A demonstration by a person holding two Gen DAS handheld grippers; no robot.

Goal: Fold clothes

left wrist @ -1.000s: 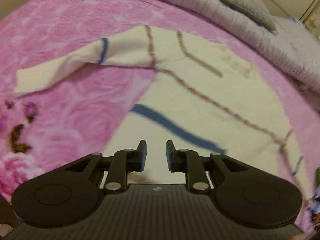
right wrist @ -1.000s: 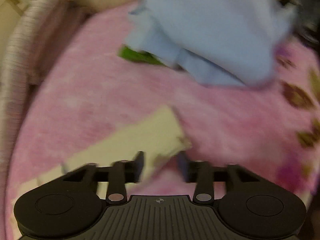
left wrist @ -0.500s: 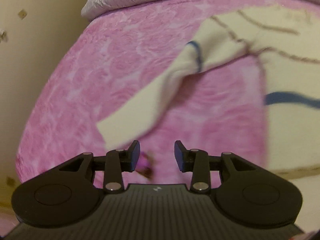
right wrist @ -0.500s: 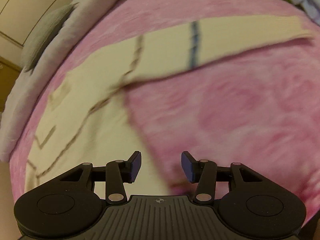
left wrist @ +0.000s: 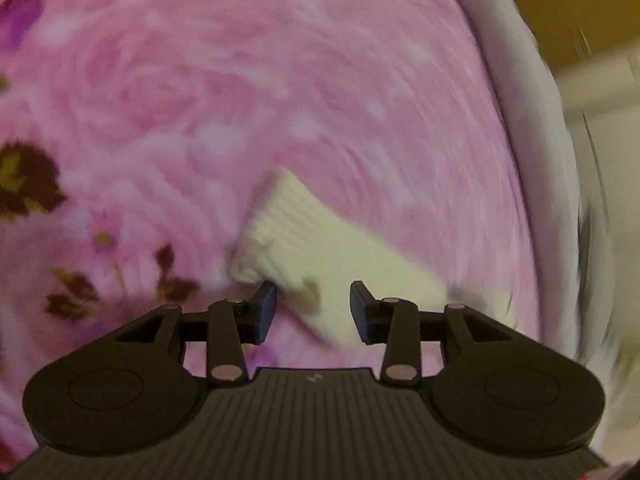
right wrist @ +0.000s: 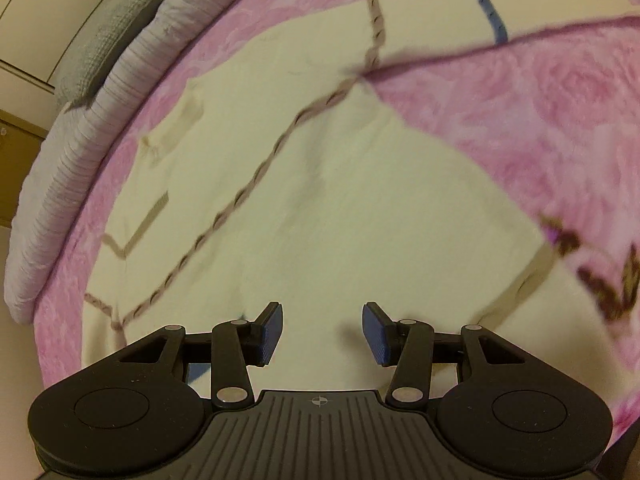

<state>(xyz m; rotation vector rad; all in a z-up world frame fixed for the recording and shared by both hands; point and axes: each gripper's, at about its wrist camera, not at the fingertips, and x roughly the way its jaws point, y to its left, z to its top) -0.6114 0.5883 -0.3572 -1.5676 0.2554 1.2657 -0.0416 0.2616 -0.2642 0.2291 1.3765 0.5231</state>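
A cream sweater [right wrist: 340, 208] with brown and blue lines lies spread flat on the pink bedspread [right wrist: 540, 112]. One sleeve [right wrist: 520, 4] stretches to the upper right in the right wrist view. My right gripper [right wrist: 322, 330] is open and empty, low over the sweater's body. In the blurred left wrist view the ribbed cuff of a sleeve [left wrist: 292, 220] lies on the bedspread [left wrist: 280, 80]. My left gripper [left wrist: 313, 310] is open and empty, with the sleeve just in front of its jaws.
A grey-lilac striped duvet [right wrist: 92, 120] and a grey knitted pillow [right wrist: 116, 28] lie along the far edge of the bed. The bed's edge [left wrist: 532, 140] and a wall show at the right of the left wrist view.
My left gripper has swung left along the sleeve to its cuff. My right gripper has moved from the other sleeve over the sweater's body. Both jaws have opened wider.
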